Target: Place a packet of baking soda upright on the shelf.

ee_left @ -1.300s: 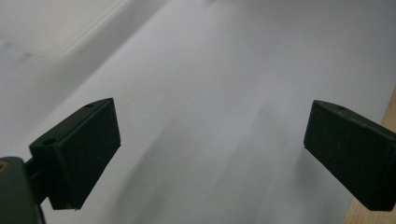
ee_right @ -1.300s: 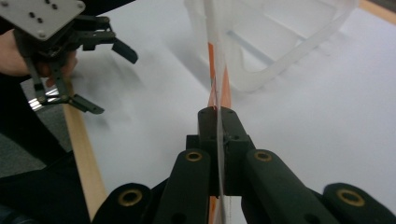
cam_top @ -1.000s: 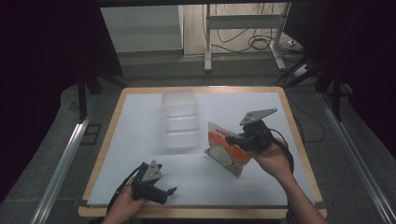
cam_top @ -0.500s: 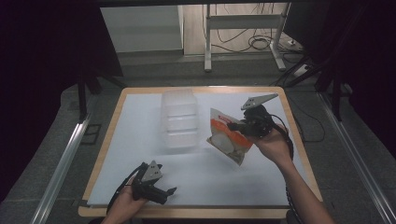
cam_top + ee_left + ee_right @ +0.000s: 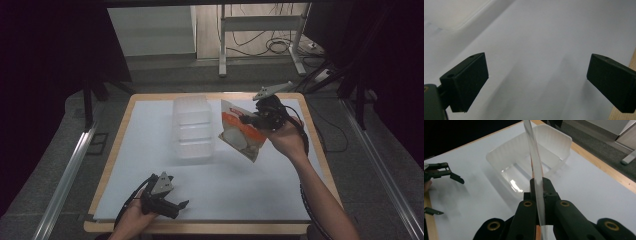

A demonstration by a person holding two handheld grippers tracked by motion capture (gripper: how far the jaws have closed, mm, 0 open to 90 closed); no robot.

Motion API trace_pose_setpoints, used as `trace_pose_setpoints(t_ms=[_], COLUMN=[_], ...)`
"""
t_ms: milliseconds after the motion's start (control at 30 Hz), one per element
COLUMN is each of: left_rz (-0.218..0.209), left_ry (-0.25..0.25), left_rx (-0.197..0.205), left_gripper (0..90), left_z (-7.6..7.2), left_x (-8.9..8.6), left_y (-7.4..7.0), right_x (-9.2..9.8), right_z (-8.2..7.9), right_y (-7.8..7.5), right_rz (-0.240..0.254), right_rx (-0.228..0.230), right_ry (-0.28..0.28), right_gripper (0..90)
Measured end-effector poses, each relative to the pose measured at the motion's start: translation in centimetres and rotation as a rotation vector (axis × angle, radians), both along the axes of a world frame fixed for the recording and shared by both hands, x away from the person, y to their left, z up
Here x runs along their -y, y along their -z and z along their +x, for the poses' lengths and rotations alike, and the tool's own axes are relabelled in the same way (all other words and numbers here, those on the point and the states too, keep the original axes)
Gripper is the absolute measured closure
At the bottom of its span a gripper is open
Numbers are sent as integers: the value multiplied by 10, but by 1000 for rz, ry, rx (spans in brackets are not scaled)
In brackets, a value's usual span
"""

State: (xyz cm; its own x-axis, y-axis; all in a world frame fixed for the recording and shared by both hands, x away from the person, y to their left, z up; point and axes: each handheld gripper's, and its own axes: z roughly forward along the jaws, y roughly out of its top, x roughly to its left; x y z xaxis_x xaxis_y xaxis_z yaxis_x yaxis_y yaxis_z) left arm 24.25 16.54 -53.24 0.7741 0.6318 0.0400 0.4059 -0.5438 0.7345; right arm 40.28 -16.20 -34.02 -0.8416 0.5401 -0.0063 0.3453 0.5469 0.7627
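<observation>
Above the white table point(image 5: 150, 150), the right tool point(image 5: 248, 120) pinches an orange and white plastic bag point(image 5: 239, 134) beside the clear plastic tub point(image 5: 192, 127); the left tool point(image 5: 181, 205) rests wide open, holding nothing.

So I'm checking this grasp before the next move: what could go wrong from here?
The right gripper pinches the snack bag only by one thin edge, so the bag, hanging tilted in the air, could slip or swing. It hangs beside the clear container, not above it, so a release now would likely miss.
</observation>
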Motion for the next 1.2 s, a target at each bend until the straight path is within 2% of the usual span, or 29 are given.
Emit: trace_pose_setpoints(t_ms=[167, 600, 767, 933, 1200], left_rz=[-2, -6, -13, -10, -10], left_ry=[-1, -3, -4, -1, 3], left_rx=[-1, 2, 1, 0, 2], left_gripper=[38, 38, 38, 38, 38], left_z=[0, 0, 0, 0, 0], left_x=[0, -1, -1, -2, -1], left_y=[0, 0, 0, -1, -1], right_x=[-17, -58, -80, -95, -123], right_z=[12, 31, 39, 44, 50], right_y=[-7, -13, -11, -9, -2], right_rz=[-2, 2, -7, -10, 3], right_rx=[5, 5, 1, -4, -9], right_ry=[-15, -56, -80, -96, -134], right_gripper=[887, 887, 887, 887, 887])
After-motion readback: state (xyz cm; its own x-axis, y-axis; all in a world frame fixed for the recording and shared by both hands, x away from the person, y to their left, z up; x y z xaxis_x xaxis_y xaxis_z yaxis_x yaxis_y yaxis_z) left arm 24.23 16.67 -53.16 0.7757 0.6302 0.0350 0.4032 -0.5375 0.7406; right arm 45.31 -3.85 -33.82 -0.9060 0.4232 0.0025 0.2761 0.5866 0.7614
